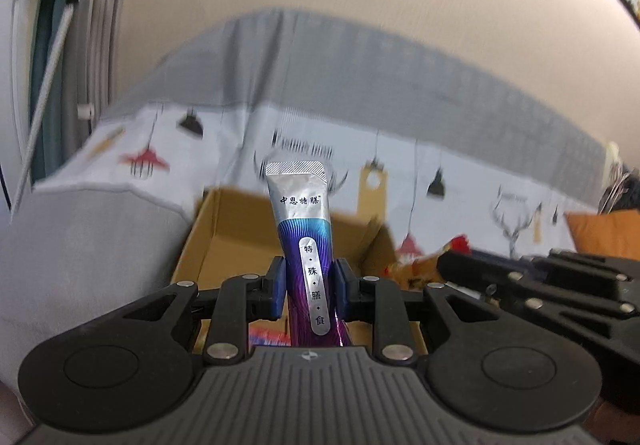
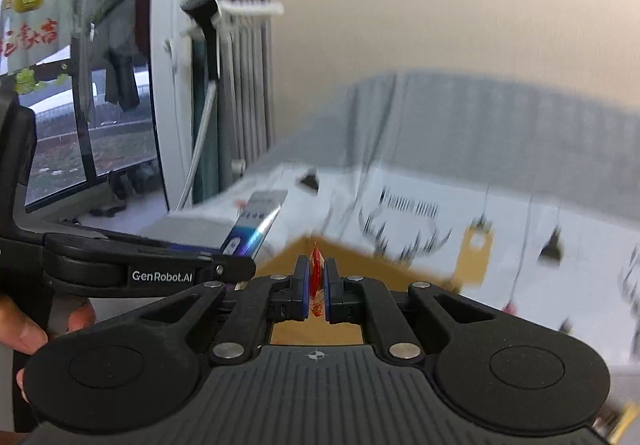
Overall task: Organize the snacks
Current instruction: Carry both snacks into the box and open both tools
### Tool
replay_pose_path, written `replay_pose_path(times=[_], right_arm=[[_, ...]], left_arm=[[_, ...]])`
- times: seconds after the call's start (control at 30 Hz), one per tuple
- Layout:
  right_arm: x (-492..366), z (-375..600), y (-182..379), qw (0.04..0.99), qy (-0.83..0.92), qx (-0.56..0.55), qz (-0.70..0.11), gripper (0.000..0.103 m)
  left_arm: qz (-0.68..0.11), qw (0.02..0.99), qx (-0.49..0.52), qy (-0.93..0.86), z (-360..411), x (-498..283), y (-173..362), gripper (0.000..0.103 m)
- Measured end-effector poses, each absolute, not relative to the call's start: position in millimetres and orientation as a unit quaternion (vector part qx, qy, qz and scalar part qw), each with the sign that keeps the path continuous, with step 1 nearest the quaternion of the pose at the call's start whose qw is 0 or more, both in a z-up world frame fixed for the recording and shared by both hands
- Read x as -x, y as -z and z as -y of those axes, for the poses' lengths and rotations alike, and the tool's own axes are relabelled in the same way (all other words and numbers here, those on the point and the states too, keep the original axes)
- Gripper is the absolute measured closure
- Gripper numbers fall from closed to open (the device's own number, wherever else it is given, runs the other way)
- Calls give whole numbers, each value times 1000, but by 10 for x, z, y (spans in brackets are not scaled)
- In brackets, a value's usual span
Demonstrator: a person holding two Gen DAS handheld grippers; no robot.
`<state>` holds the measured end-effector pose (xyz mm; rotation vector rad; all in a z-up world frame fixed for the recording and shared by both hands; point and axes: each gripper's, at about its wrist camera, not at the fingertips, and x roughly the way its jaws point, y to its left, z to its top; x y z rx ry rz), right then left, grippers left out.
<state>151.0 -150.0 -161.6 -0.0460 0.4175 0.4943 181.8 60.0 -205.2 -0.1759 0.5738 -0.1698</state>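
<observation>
Left tongs [image 1: 310,291]: blue pads clamped on either side of a slim stick pouch [image 1: 306,245], held upright. Pouch: crimped silver top with dark Chinese lettering, lower body shading teal to purple with fine curved lines, and a silver oval label running down the middle with a vertical column of characters. It stands above the open cardboard box [image 1: 224,229]; its lower end is hidden behind the tongs' body.

Right tongs [image 2: 316,285]: pads nearly together, pinching a thin red wrapper [image 2: 317,275] seen edge-on; print not legible. This wrapper also sits over the box [image 2: 320,333], brown interior visible below the pads.

From the right wrist view, the left tongs [image 2: 236,249] reach in from the left, pouch [image 2: 258,221] tilted and blurred. A hand [image 2: 24,329] grips the handle.

The box rests against a sofa [image 1: 100,237] draped in a white printed cover [image 1: 460,181] with deer and lamp motifs. Beside the box, an orange-yellow snack bag [image 1: 420,265], blurred. Orange cushion [image 1: 600,233] far right. Curtain [image 2: 244,85] and window [image 2: 80,125] behind.
</observation>
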Motion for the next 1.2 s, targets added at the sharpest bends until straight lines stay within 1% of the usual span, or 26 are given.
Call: replay_pose_path(times=[0.2, 0.33, 0.47, 0.6, 0.63, 0.67, 0.7, 0.73, 0.77, 0.8, 0.83, 0.87, 0.9, 0.93, 1.0, 1.03, 1.07, 1.13, 1.2], right_arm=[[-1725, 1326, 2231, 928, -229, 1, -294, 96], [-1757, 1247, 2557, 916, -224, 8, -332, 96], [-1786, 1250, 2746, 906, -225, -7, -360, 96], [-1784, 1232, 2793, 902, -231, 1, -365, 96], [-1779, 1228, 2788, 901, -235, 2, -365, 96], [-1793, 1242, 2773, 900, -237, 2, -366, 94], [-1796, 1257, 2758, 900, -239, -2, -366, 91], [-1794, 1293, 2734, 902, -236, -13, -362, 86], [-1803, 1332, 2715, 902, -237, -23, -360, 75], [-1798, 1369, 2691, 902, -240, -33, -358, 63], [-1790, 1406, 2667, 902, -243, -39, -354, 57], [-1769, 1443, 2639, 904, -243, -43, -350, 49], [-1746, 1480, 2616, 905, -244, -45, -346, 43], [-1708, 1526, 2589, 908, -243, -48, -339, 39], [-1636, 1620, 2550, 914, -235, -53, -326, 16], [-1591, 1687, 2533, 918, -228, -55, -319, 12], [-1554, 1754, 2524, 921, -225, -59, -313, 4], [-1481, 1921, 2517, 922, -219, -77, -308, 2], [-1410, 2131, 2534, 922, -214, -97, -307, 1]], left_arm=[[-331, 941, 38, 47, -618, -2039, 2651, 76], [-365, 929, 40, 46, -664, -2107, 2971, 76], [-382, 922, 44, 52, -683, -2125, 3115, 76], [-390, 918, 48, 49, -689, -2111, 3131, 75], [-390, 918, 52, 49, -693, -2108, 3100, 74], [-388, 919, 56, 48, -694, -2104, 3069, 64], [-388, 919, 59, 45, -701, -2090, 3031, 37], [-386, 920, 62, 37, -695, -2080, 2981, 22], [-376, 924, 64, 25, -693, -2045, 2920, 8], [-363, 930, 62, 19, -678, -2007, 2855, 8], [-356, 933, 53, 21, -645, -1982, 2797, 8], [-355, 933, 46, 26, -602, -1972, 2752, 8], [-354, 934, 42, 29, -557, -1951, 2715, 8], [-352, 934, 41, 30, -509, -1928, 2683, 7], [-353, 934, 44, 36, -410, -1885, 2634, 7], [-354, 933, 46, 39, -355, -1862, 2616, 7], [-355, 933, 46, 42, -297, -1844, 2599, 7], [-355, 933, 39, 50, -123, -1810, 2566, 7], [-356, 933, 23, 54, 76, -1789, 2547, 2]])
